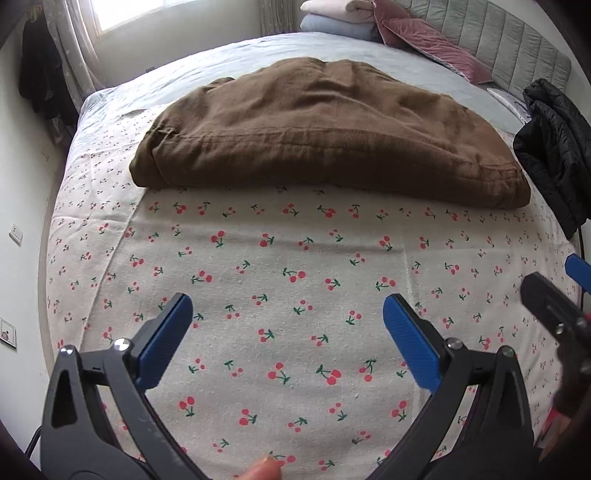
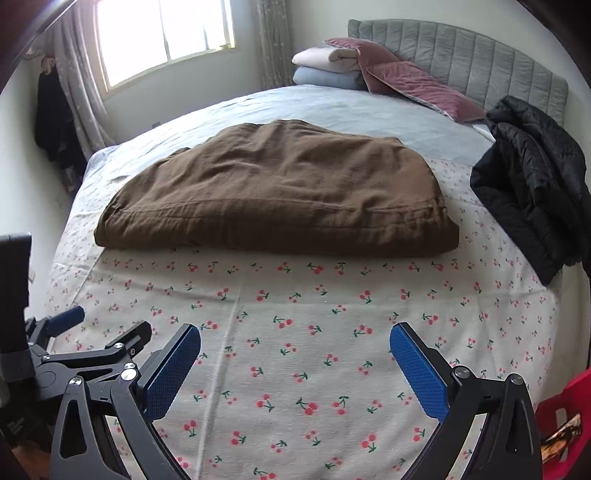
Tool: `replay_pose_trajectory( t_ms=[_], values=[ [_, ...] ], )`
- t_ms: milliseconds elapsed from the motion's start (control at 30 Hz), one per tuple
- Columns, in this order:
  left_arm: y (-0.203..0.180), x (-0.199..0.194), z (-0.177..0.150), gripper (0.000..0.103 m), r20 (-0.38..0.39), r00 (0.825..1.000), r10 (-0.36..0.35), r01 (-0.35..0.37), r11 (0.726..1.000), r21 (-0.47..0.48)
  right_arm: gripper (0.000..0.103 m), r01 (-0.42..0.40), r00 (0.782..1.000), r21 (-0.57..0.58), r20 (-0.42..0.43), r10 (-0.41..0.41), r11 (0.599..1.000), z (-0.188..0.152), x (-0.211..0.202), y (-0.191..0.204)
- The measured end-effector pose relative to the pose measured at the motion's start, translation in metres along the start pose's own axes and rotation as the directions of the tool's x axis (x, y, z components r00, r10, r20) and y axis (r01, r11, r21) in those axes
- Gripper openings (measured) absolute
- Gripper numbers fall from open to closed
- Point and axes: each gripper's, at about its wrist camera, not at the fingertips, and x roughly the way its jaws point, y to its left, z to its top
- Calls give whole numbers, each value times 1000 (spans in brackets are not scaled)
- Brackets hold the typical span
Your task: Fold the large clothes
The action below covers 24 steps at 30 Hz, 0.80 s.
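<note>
A large brown garment lies folded into a thick rectangle across the middle of the bed, on a cherry-print cloth. It also shows in the right wrist view. My left gripper is open and empty, held above the cherry cloth short of the garment's near edge. My right gripper is open and empty too, over the same cloth and apart from the garment. The right gripper's black body shows at the right edge of the left wrist view, and the left gripper shows at the lower left of the right wrist view.
A black puffer jacket lies on the bed's right side. Pink cushions and folded bedding sit by the grey headboard. A window and curtains are at far left. A red object is at lower right.
</note>
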Motion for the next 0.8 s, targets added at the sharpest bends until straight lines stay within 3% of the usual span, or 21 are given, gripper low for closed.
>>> replay_pose_trajectory(
  t_ms=[233,800],
  values=[
    [6,-9,-2,103,34,999,12,-12,1000,1,103,12,1000,23,15,-13,1000,-1,7,2],
    [4,-4,-4,103,20,1000,6,-6,1000,-2,103,11,1000,9,-13,-11,1000,-4,15,4]
  ],
)
